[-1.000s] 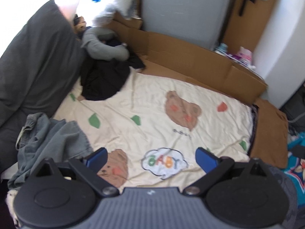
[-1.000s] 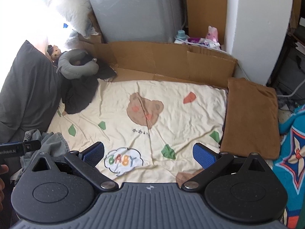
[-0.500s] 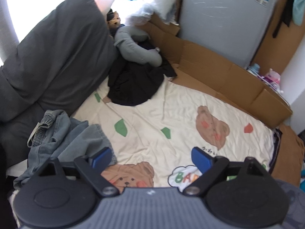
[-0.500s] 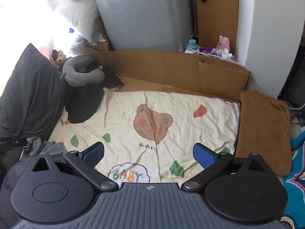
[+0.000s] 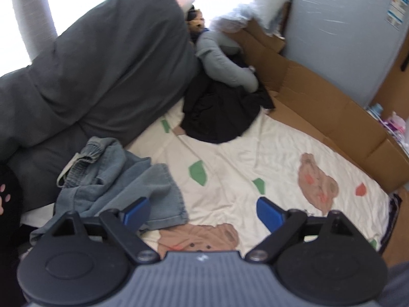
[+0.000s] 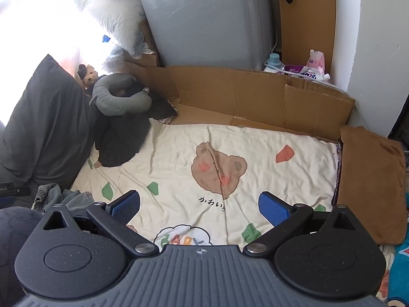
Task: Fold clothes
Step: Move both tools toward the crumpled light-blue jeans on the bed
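Left gripper agape — jeans beneath

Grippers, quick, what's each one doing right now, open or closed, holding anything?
Left gripper: open, holding nothing, above the crumpled denim garment.
Right gripper: open, holding nothing, over the bear-print sheet.

We note a cream sheet printed with brown bears, green leaves and red-orange patches. The crumpled garment is faded blue denim. The heaped cloth is black, the pillow dark grey, the neck cushion grey-green.
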### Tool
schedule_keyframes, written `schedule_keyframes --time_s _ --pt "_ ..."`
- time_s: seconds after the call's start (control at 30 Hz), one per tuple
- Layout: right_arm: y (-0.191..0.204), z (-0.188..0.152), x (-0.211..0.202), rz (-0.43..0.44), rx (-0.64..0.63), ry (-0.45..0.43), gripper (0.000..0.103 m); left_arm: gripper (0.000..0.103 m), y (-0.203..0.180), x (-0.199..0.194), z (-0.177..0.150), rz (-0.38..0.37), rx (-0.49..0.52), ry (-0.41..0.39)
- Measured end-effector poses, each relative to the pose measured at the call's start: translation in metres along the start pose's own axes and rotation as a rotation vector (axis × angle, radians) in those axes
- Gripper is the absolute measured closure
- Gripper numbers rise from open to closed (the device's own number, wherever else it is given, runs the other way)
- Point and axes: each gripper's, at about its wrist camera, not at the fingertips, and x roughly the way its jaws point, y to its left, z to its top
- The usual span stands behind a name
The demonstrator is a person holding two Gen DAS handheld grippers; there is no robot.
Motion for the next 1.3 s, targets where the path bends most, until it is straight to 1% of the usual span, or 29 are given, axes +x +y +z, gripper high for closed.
schedule_keyframes --time_s 0.1,0.2,0.27,0.4,0.5,0.57,0.63,0.73,0.8,0.87,1.0,1.07,1.17,1.3 --pt "0.002 -0.001 0.008 0.007 -0.002 -0.003 0.001 0.011 0.015 0.006 0.002 0.02 -0.027 0.0" --pt "0.003 0.0 0.018 0.006 -0.003 -0.007 0.001 0.016 0.028 0.011 0.003 0.042 -0.042 -0.002" --pt "0.003 0.0 0.025 0.013 -0.006 -0.001 0.001 0.016 0.037 0.015 0.004 0.059 -0.061 0.001" --pt "0.006 0.001 0.042 0.01 -0.027 0.024 0.001 0.016 0.058 0.024 0.004 0.077 -0.112 0.023" --pt "0.007 -0.001 0.055 0.016 -0.037 0.04 0.001 0.015 0.071 0.03 0.001 0.118 -0.131 0.048" --pt "0.007 -0.003 0.065 0.034 -0.041 0.044 0.001 0.014 0.08 0.034 -0.002 0.128 -0.144 0.054" --pt "0.009 -0.006 0.076 0.047 -0.049 0.051 0.001 0.005 0.09 0.038 -0.004 0.15 -0.156 0.047" --pt "0.014 -0.009 0.096 0.074 -0.059 0.068 0.001 0.003 0.105 0.046 -0.007 0.152 -0.175 0.022" --pt "0.017 -0.012 0.109 0.092 -0.074 0.072 0.001 0.001 0.117 0.054 -0.008 0.159 -0.203 0.021" --pt "0.021 -0.013 0.12 0.093 -0.095 0.066 0.001 0.001 0.127 0.063 -0.009 0.181 -0.222 0.027" --pt "0.02 -0.019 0.145 0.106 -0.099 0.083 0.001 0.001 0.147 0.084 -0.011 0.217 -0.25 0.042" --pt "0.019 -0.023 0.155 0.113 -0.101 0.087 0.001 0.001 0.156 0.093 -0.012 0.238 -0.252 0.03" --pt "0.016 -0.031 0.173 0.131 -0.12 0.096 0.002 0.001 0.166 0.107 -0.017 0.307 -0.231 -0.011" --pt "0.011 -0.044 0.201 0.135 -0.121 0.139 0.002 0.001 0.186 0.127 -0.029 0.348 -0.291 0.014"
